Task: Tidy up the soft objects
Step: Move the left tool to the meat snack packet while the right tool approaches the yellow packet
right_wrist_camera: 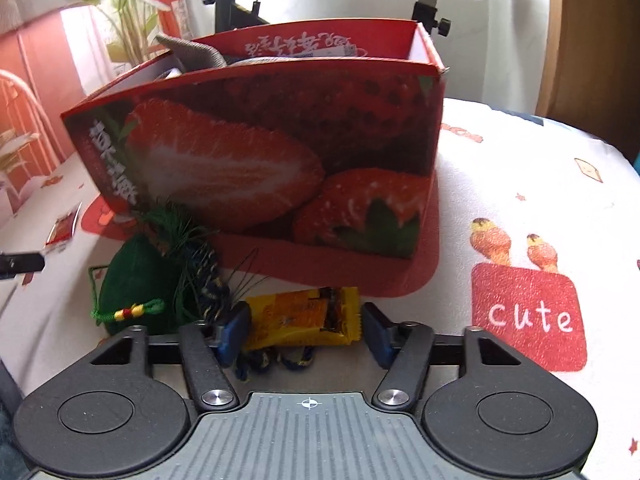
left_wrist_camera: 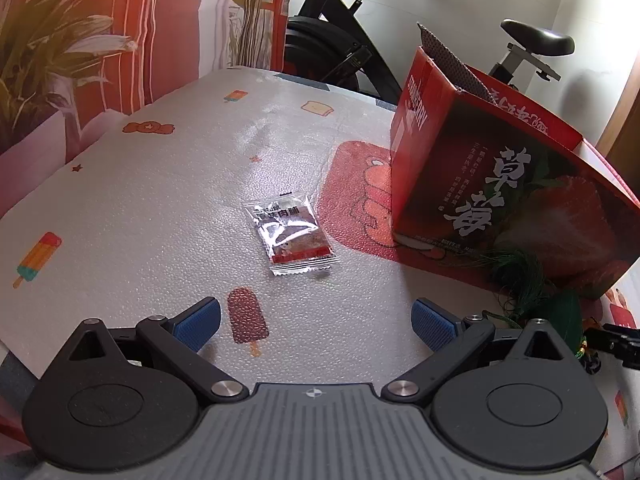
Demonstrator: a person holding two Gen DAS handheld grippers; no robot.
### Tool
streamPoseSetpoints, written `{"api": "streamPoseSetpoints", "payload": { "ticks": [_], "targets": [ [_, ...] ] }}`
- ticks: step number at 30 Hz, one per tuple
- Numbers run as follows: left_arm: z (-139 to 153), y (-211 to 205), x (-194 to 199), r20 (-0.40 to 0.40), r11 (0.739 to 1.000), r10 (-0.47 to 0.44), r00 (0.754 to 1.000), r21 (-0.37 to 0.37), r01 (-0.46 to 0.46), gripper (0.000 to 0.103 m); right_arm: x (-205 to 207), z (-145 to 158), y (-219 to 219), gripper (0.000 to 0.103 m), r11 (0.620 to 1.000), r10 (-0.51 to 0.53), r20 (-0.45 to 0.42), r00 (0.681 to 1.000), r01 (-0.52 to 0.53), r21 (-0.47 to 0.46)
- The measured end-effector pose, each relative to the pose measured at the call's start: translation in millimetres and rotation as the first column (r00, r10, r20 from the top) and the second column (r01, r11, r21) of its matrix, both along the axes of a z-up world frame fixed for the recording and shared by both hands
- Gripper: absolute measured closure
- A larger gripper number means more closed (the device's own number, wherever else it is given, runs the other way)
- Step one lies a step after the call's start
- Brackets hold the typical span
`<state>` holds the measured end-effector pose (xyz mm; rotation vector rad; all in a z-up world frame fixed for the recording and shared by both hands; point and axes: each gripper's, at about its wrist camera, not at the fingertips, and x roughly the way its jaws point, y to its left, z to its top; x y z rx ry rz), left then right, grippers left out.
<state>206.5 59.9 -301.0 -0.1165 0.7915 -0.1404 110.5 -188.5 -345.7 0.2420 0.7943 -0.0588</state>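
My right gripper (right_wrist_camera: 304, 328) sits low on the table in front of the red strawberry box (right_wrist_camera: 260, 152). A yellow snack packet (right_wrist_camera: 296, 316) fills the gap between its blue pads, which touch both ends. A green sachet (right_wrist_camera: 136, 280) with tassels and a braided cord lies just left of that gripper; in the left wrist view the sachet (left_wrist_camera: 560, 312) shows by the box (left_wrist_camera: 500, 200). My left gripper (left_wrist_camera: 316, 322) hangs open above the table with nothing between its fingers. A clear snack packet (left_wrist_camera: 290, 236) lies flat a little ahead of it.
A grey cloth (left_wrist_camera: 452, 60) sticks out of the box's top. The table (left_wrist_camera: 140, 200) wears a white cover printed with popsicles and red patches. An exercise bike (left_wrist_camera: 340, 40) stands behind the table's far edge, and patterned curtains (left_wrist_camera: 80, 40) hang at the left.
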Motion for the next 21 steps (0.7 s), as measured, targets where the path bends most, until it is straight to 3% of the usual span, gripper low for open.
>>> {"api": "streamPoseSetpoints", "payload": {
  "ticks": [2, 9, 12, 14, 16, 21],
  "targets": [
    [0, -1, 0, 0.0, 1.0, -0.003, 1.0, 0.002, 0.003, 0.001, 4, 0, -9, 0.061, 0.999, -0.017, 0.003, 1.0, 0.017, 0.028],
    [-1, -2, 0, 0.002, 1.0, -0.01, 1.0, 0.006, 0.01, 0.001, 3, -2, -30, 0.06, 0.996, -0.084, 0.016, 0.996, 0.084, -0.03],
    [0, -1, 0, 0.004, 1.0, -0.007, 1.0, 0.004, 0.007, 0.001, 0, 1, -32, 0.056, 0.995, -0.09, 0.034, 0.995, 0.092, -0.038],
    [0, -1, 0, 0.006, 1.0, -0.004, 1.0, 0.005, 0.004, 0.001, -10, 7, -37, 0.04, 0.997, -0.056, 0.056, 0.997, 0.059, -0.046],
    [1, 0, 2, 0.004, 1.0, -0.002, 1.0, 0.004, 0.002, 0.001, -8, 8, -29, 0.031, 0.997, -0.002, 0.052, 0.999, 0.005, -0.074],
    [2, 3, 10, -0.007, 1.0, 0.011, 1.0, -0.004, -0.011, 0.001, -1, 2, -16, 0.036, 0.988, 0.061, 0.008, 0.998, -0.059, -0.145]
  ]
}}
